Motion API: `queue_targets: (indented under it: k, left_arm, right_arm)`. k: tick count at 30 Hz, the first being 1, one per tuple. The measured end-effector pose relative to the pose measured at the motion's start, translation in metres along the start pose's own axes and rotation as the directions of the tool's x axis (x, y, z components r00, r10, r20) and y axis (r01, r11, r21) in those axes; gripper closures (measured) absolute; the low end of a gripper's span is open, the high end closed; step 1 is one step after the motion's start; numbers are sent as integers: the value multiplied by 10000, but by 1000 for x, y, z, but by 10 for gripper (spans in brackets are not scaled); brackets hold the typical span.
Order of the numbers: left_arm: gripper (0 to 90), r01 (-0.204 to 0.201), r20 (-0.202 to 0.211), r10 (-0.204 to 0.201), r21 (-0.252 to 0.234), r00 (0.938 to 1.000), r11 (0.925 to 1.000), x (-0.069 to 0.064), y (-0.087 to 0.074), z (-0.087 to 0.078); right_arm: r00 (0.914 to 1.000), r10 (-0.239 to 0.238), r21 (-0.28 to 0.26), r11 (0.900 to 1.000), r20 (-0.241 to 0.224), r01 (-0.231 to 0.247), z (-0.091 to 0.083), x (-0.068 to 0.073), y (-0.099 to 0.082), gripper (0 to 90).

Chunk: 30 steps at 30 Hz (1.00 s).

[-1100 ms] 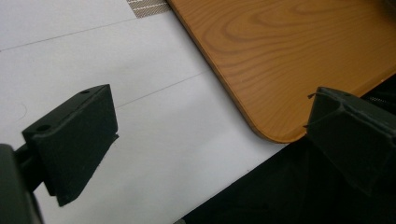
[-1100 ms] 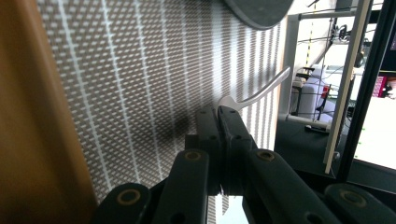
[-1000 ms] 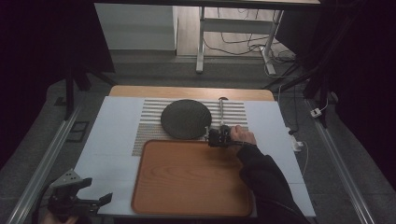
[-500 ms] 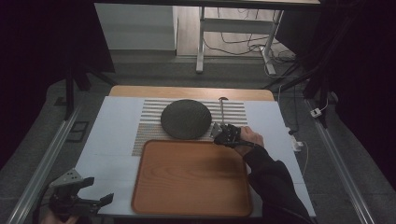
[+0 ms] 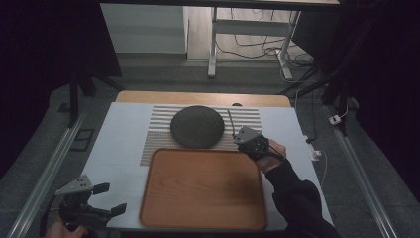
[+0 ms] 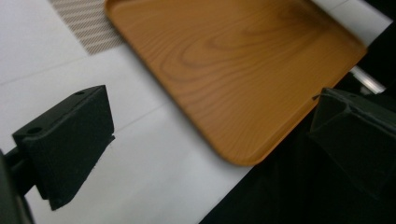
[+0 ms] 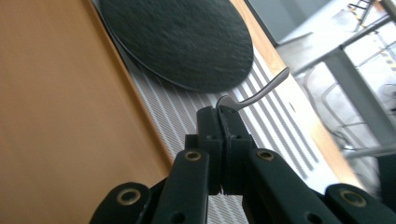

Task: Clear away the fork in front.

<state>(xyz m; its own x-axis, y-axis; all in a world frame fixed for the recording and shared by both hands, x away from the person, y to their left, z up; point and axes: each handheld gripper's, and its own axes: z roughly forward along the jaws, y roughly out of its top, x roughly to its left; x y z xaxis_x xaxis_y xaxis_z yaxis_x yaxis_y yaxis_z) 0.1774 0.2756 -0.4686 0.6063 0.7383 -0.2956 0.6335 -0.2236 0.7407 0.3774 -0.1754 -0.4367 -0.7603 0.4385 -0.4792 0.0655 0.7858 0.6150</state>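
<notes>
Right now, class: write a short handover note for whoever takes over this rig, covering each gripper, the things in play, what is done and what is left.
Right gripper: shut on a metal utensil, lifted above the striped mat, beside the dark plate.
Left gripper: open, holding nothing, at the table's near left corner.
Wooden tray: bare.
Done: utensil picked up.
Left: probably set it down, perhaps on the tray; plate untouched.

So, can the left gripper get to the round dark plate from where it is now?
Probably yes: the left gripper is open and holds nothing, and only the low wooden tray lies before the round dark plate.
</notes>
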Motion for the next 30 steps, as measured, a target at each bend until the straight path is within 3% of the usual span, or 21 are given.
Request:
queue_targets:
  k: [3,5,9,13,16,20,23,27,28,29,30]
  left_arm:
    - [0,-111,115,112,-115,9999,9999,0,6,1]
    - [0,-278,163,280,-101,9995,9996,-1,10,4]
    - [0,-721,229,721,-23,9971,9974,-3,20,11]
    - [6,-1079,598,1080,-49,9924,9942,-3,31,20]
    - [5,-1263,795,1259,-7,9888,9920,-4,39,26]
    - [1,-1663,914,1648,82,9821,9860,-8,51,34]
    - [0,-1916,1093,1887,165,9759,9813,-11,61,41]
    - [0,-2404,1257,2334,436,9642,9697,-14,72,51]
    - [0,-2489,1319,2409,478,9615,9674,-15,75,54]
    - [0,-2571,1384,2480,525,9588,9650,-16,78,57]
    - [0,-2665,1414,2567,545,9561,9623,-17,80,59]
  right_arm:
    - [9987,408,-319,9986,-307,-418,-8,-1,-1,891]
    - [9904,1059,-803,9903,-885,-1131,-18,-3,-3,890]
    - [9739,1619,-1180,9763,-1592,-1816,-29,-4,-6,891]
    - [9515,2094,-1488,9578,-2254,-2460,-38,-3,-8,891]
    - [9393,2204,-1684,9481,-2631,-2696,-45,-1,-10,891]
    - [9305,2171,-1813,9434,-2950,-2776,-52,2,-11,891]
    - [9148,2201,-1923,9355,-3386,-2963,-59,7,-13,891]
    - [9056,2166,-2026,9308,-3647,-3042,-65,11,-14,891]
    - [8987,2113,-2124,9271,-3843,-3088,-68,14,-13,891]
    - [8987,2113,-2124,9271,-3843,-3088,-68,14,-13,891]
    - [8893,2081,-2214,9222,-4071,-3172,-72,17,-13,891]
